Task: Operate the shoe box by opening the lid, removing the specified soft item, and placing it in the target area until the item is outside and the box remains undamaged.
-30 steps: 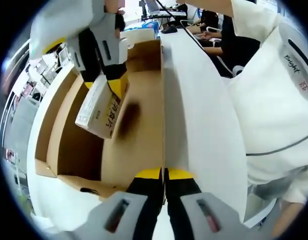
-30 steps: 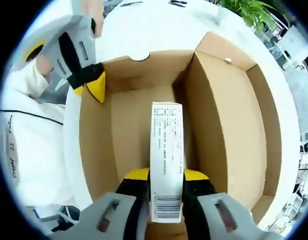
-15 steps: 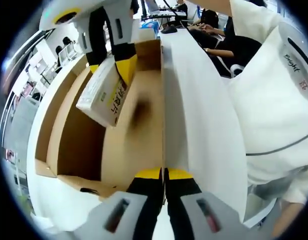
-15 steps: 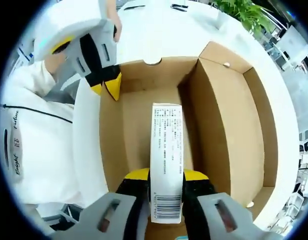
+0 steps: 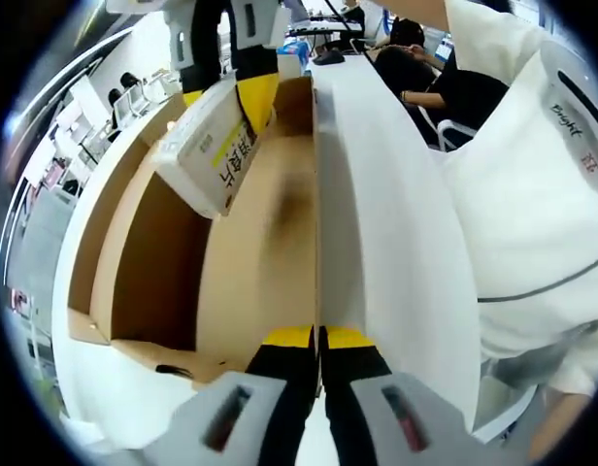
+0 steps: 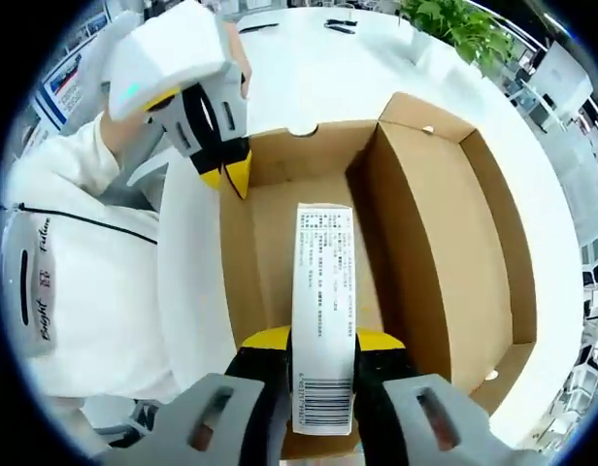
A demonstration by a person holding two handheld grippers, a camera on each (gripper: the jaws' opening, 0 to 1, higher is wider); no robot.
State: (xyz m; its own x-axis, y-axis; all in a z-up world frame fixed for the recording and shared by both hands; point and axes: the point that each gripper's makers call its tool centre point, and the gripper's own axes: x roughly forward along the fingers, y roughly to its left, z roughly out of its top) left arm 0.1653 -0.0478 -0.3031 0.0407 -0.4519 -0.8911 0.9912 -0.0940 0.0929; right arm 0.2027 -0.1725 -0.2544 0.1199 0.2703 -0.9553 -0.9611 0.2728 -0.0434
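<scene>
Office desks and seated people lie beyond the white bench (image 5: 71, 243) in the left gripper view. The left gripper (image 5: 318, 340) has its fingers pinched tight on the white lid (image 5: 386, 243) of the shoe box (image 5: 163, 282), holding it upright. If that pinch twists, the lid hinge could tear.

White bench surrounds the open box in the right gripper view. The right gripper (image 6: 321, 342) fingers are clamped on the small carton (image 6: 323, 291), lifted above the box floor. A loose clamp could drop it back inside.
</scene>
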